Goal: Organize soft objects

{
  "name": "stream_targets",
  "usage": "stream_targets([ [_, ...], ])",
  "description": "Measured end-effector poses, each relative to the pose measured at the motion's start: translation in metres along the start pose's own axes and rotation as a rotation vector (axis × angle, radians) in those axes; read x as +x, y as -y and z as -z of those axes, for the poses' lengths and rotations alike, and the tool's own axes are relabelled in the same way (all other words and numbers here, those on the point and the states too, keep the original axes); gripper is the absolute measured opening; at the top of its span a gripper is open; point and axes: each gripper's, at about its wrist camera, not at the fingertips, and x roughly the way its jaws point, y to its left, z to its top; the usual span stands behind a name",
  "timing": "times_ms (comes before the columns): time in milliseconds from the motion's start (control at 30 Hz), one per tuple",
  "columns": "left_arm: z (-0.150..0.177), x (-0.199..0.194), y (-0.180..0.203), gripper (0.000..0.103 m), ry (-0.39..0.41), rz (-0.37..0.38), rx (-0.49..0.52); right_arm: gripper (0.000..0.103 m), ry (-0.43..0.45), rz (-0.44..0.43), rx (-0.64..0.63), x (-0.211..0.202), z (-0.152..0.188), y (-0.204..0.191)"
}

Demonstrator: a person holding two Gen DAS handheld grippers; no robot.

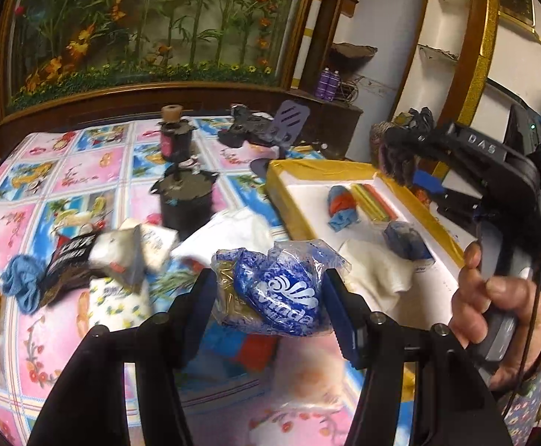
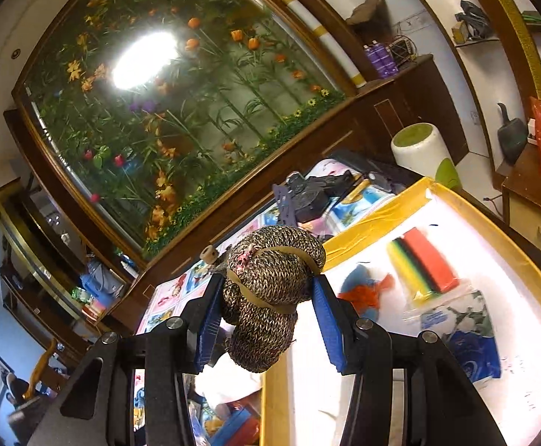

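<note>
While left holds tissues (image 1: 281, 290), right shows yarn (image 2: 270, 290)

Left gripper (image 1: 268, 293) and right gripper (image 2: 266, 299) — both clamped, angled downward

On the tabletop (image 1: 84, 171) a tray (image 1: 344, 171) sits to the right, with a sponge block (image 2: 428, 260), a folded cloth (image 1: 374, 271) and a tissue pack (image 2: 467, 338) lying in it. Left of the tray lie loose packets (image 1: 122, 256) (piled against each other). Behind them stand two dark pots (image 1: 185, 197), one behind the other.
</note>
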Motion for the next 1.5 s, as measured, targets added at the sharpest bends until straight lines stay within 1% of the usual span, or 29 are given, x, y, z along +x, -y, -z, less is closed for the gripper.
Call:
stream_targets([
  [100,-0.017,0.013,0.017,0.058,-0.018,0.029,0.000,0.051,0.007,0.026,0.035,-0.007,-0.006,0.015],
  [200,-0.032,0.033,0.034,0.058,-0.052,0.069,0.001,0.051,0.012,0.078,0.063,-0.013,-0.014,0.032],
  [233,-0.036,0.039,0.040,0.058,-0.060,0.073,0.004,0.051,0.008,0.088,0.071,-0.014,-0.016,0.037],
  [300,-0.044,0.055,0.054,0.058,-0.075,0.093,0.010,0.051,-0.013,0.115,0.078,-0.014,-0.020,0.045],
  [367,-0.047,0.074,0.066,0.058,-0.115,0.106,0.022,0.051,-0.042,0.147,0.074,-0.012,-0.022,0.052],
  [433,-0.041,0.093,0.075,0.058,-0.156,0.115,0.024,0.051,-0.084,0.173,0.063,-0.008,-0.021,0.059],
  [500,-0.035,0.103,0.083,0.058,-0.179,0.120,0.039,0.051,-0.122,0.217,0.041,-0.004,-0.019,0.061],
  [567,-0.032,0.106,0.087,0.058,-0.173,0.111,0.062,0.052,-0.149,0.247,0.013,0.002,-0.017,0.060],
  [667,-0.030,0.102,0.091,0.058,-0.139,0.084,0.102,0.052,-0.200,0.252,-0.003,0.012,-0.011,0.060],
  [800,-0.028,0.100,0.092,0.058,-0.122,0.073,0.124,0.053,-0.218,0.275,-0.033,0.017,-0.003,0.055],
  [900,-0.028,0.099,0.091,0.059,-0.116,0.075,0.124,0.060,-0.214,0.286,-0.049,0.019,-0.002,0.052],
  [933,-0.028,0.098,0.091,0.061,-0.113,0.072,0.125,0.064,-0.213,0.287,-0.053,0.019,0.000,0.050],
  [967,-0.028,0.098,0.091,0.062,-0.111,0.070,0.127,0.068,-0.210,0.286,-0.056,0.018,0.000,0.049],
  [1000,-0.027,0.098,0.091,0.062,-0.109,0.071,0.127,0.070,-0.207,0.284,-0.058,0.018,0.000,0.047],
  [1133,-0.027,0.098,0.091,0.063,-0.110,0.072,0.130,0.071,-0.187,0.269,-0.065,0.016,-0.003,0.043],
  [1200,-0.027,0.097,0.092,0.063,-0.103,0.075,0.131,0.071,-0.160,0.259,-0.080,0.011,-0.004,0.039],
  [1267,-0.027,0.095,0.093,0.065,-0.093,0.083,0.133,0.071,-0.125,0.253,-0.102,0.006,-0.005,0.033],
  [1300,-0.027,0.093,0.094,0.067,-0.084,0.086,0.135,0.073,-0.096,0.248,-0.118,0.001,-0.006,0.028],
  [1367,-0.028,0.089,0.095,0.069,-0.068,0.093,0.137,0.086,-0.043,0.243,-0.141,-0.007,-0.009,0.021],
  [1433,-0.029,0.085,0.097,0.074,-0.049,0.092,0.144,0.092,0.021,0.261,-0.182,-0.017,-0.009,0.012],
  [1500,-0.028,0.083,0.099,0.077,-0.035,0.087,0.153,0.093,0.072,0.295,-0.217,-0.024,-0.009,0.003],
])
